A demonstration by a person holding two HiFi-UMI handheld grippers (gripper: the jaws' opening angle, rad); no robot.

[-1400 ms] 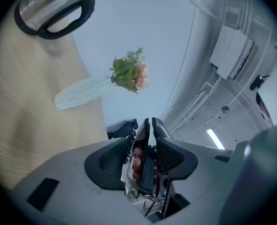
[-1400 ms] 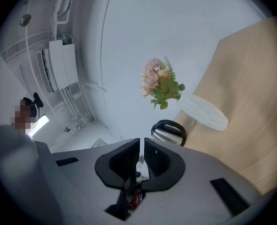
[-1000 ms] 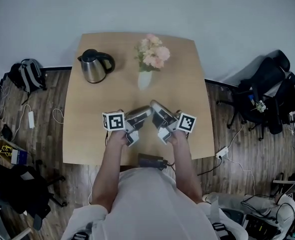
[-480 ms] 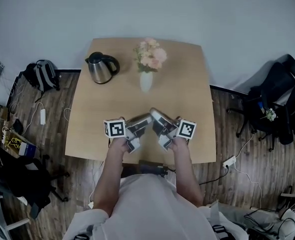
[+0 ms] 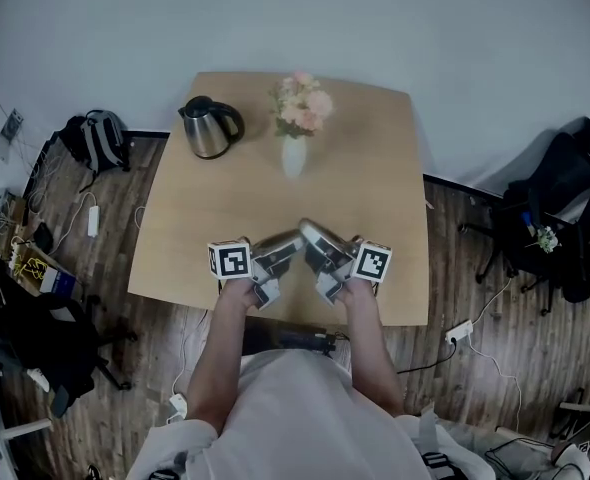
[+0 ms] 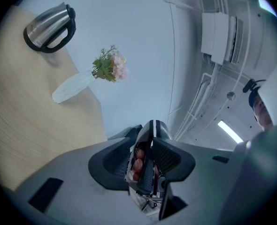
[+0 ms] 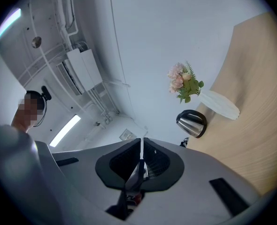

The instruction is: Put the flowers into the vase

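Where the two tools meet tip to tip over the near part of the tabletop (image 5: pixel 380 178), the right tool (image 7: pixel 142 144) has its jaws pressed together, with nothing between them. The left tool (image 6: pixel 150 136) has its jaws partly apart. The closed tip of the right tool shows in that gap, lying against one pad with a slit of space beside the other, so the left tool is not clamped on anything.

From above, the two tools slant towards each other like an upside-down V. Each carries a cube with a black-and-white square marker at its outer end, the left cube (image 5: pixel 229 260) and the right cube (image 5: pixel 372 262). The person's left hand (image 5: pixel 237 286) and right hand (image 5: pixel 358 290) grip the tools just behind these cubes, with bare forearms running back to a white shirt at the bottom of the view.

The flowers (image 5: pixel 302 108), pink with green leaves, are in the vase (image 5: pixel 294 156). The vase is white and narrow and stands upright near the middle of the tabletop's far edge, well apart from both tools. A steel kettle (image 5: pixel 211 128) with a black handle stands to the left of the vase, near but not touching it.

The tabletop is pale wood and stands against a plain light wall. Around it is a dark wooden floor (image 5: pixel 95 268), with a backpack (image 5: pixel 95 140) lying at the left by the wall.
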